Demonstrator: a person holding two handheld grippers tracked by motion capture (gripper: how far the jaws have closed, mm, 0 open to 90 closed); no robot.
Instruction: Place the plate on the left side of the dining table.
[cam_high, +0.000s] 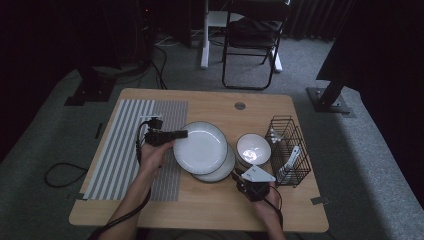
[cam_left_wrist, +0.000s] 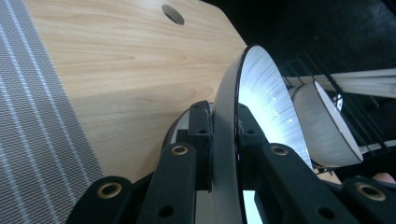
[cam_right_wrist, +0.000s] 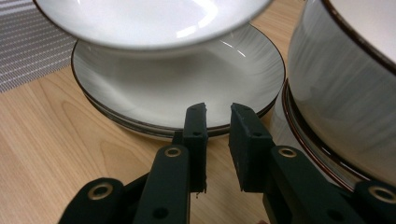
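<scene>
My left gripper (cam_high: 179, 134) is shut on the left rim of a white plate (cam_high: 200, 147) with a dark edge and holds it above a stack of like plates (cam_high: 223, 170). In the left gripper view the held plate (cam_left_wrist: 266, 98) stands edge-on, its rim pinched between the jaws of the left gripper (cam_left_wrist: 223, 119). My right gripper (cam_right_wrist: 218, 114) is open by a narrow gap with nothing in it. Its tips sit at the near rim of the stacked plates (cam_right_wrist: 177, 84), under the lifted plate (cam_right_wrist: 149, 18). From above, the right gripper (cam_high: 241, 179) is just right of the stack.
White bowls (cam_high: 253, 148) are stacked right of the plates, close to my right gripper, with a bowl (cam_right_wrist: 345, 84) at its right. A black wire rack (cam_high: 289, 150) with utensils stands at the table's right edge. A grey striped mat (cam_high: 130, 145) covers the left side.
</scene>
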